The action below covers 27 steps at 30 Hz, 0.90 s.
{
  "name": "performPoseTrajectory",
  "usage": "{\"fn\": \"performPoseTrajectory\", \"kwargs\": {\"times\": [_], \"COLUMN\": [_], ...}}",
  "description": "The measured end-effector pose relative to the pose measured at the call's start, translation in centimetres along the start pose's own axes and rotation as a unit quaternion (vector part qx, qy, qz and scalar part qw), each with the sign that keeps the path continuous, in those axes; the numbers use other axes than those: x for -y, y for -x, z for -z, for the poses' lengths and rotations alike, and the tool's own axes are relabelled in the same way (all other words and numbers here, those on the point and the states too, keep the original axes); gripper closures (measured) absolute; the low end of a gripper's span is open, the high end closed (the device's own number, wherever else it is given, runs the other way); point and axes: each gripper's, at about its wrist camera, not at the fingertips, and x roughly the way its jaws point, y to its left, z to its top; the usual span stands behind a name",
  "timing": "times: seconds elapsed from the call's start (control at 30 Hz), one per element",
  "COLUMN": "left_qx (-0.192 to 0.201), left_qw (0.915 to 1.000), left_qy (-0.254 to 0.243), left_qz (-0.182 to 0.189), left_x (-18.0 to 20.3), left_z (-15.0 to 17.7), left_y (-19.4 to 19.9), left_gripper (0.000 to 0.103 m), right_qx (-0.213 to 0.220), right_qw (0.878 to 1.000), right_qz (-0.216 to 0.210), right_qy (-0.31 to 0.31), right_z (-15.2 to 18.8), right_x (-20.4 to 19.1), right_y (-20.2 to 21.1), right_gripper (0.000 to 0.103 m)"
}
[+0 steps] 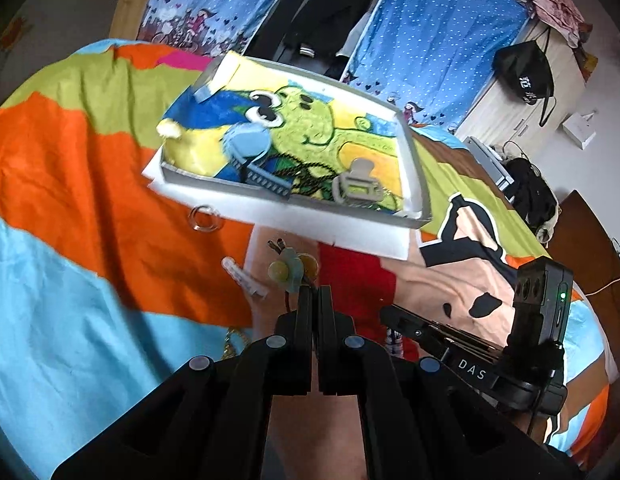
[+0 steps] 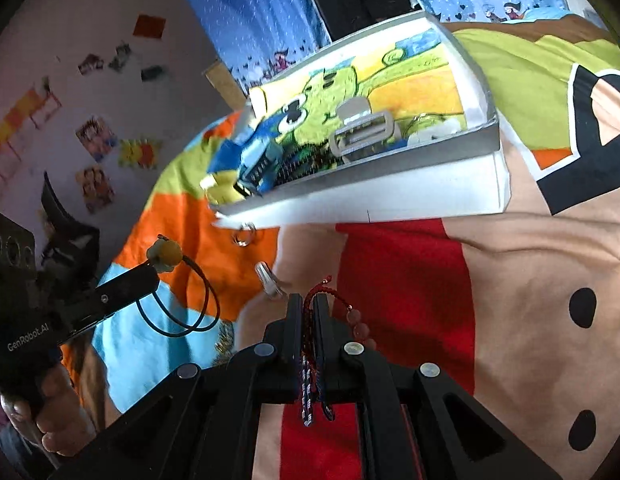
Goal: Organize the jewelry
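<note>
A bed covered by a bright cartoon-print bedspread (image 1: 70, 168) in orange, green, light blue, red and peach fills both views. On it, toward the far side, lies a shallow white tray (image 1: 414, 160) lined with a drawn picture of a green cartoon creature; it sits on a white foam sheet (image 1: 310, 228) that juts out past the tray's near edge. Inside the tray, near its front wall, lie a grey claw hair clip (image 1: 356, 188), a blue claw hair clip (image 1: 250, 160) and a dark beaded string (image 1: 310, 168) looped between them. In front of the tray, on the orange patch of the bedspread, rests a clear ring (image 1: 206, 218), and nearer still a pale translucent hair clip (image 1: 246, 278). The left hand-held gripper (image 1: 315, 292) hovers in front of the tray with its jaws together on a hair tie (image 2: 198, 304), whose dark elastic loop hangs below and whose yellow and pale blue flower charm (image 1: 288, 270) sticks out past the fingertips. The right hand-held gripper (image 2: 308, 300), also in front of the tray over the red patch, is clamped on a red cord bracelet (image 2: 314, 292) with pink beads (image 2: 360, 324) dangling to its right; braided blue and red ends hang down between the fingers.
</note>
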Motion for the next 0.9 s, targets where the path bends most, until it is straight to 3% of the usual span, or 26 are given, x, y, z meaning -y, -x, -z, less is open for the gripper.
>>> {"fn": "performPoseTrajectory", "kwargs": {"times": [0.13,0.2,0.23,0.6,0.9], "left_qx": [0.001,-0.006,-0.010,-0.041,-0.047], "left_qw": [0.9998,0.9997,0.9997,0.9990,0.9988], "left_qy": [0.018,0.023,0.024,0.016,0.014], "left_qz": [0.004,0.003,0.002,0.004,0.003], "left_x": [-1.2,-1.5,-1.6,-1.0,-1.0], "left_z": [0.9,1.4,1.5,2.9,3.3], "left_y": [0.2,0.2,0.1,-1.7,-2.2], "left_gripper": [0.103,0.103,0.103,0.103,0.103], "right_qx": [-0.029,-0.038,-0.038,-0.041,-0.055], "right_qw": [0.999,0.999,0.999,0.998,0.995], "right_qz": [0.027,0.034,0.037,0.054,0.029], "right_qy": [-0.001,-0.005,-0.004,0.000,-0.079], "right_z": [0.8,1.3,1.5,2.1,1.5], "right_x": [0.7,1.0,1.1,1.3,3.8], "right_y": [-0.4,-0.3,0.1,0.1,-1.8], "right_gripper": [0.091,0.070,0.069,0.069,0.071]}}
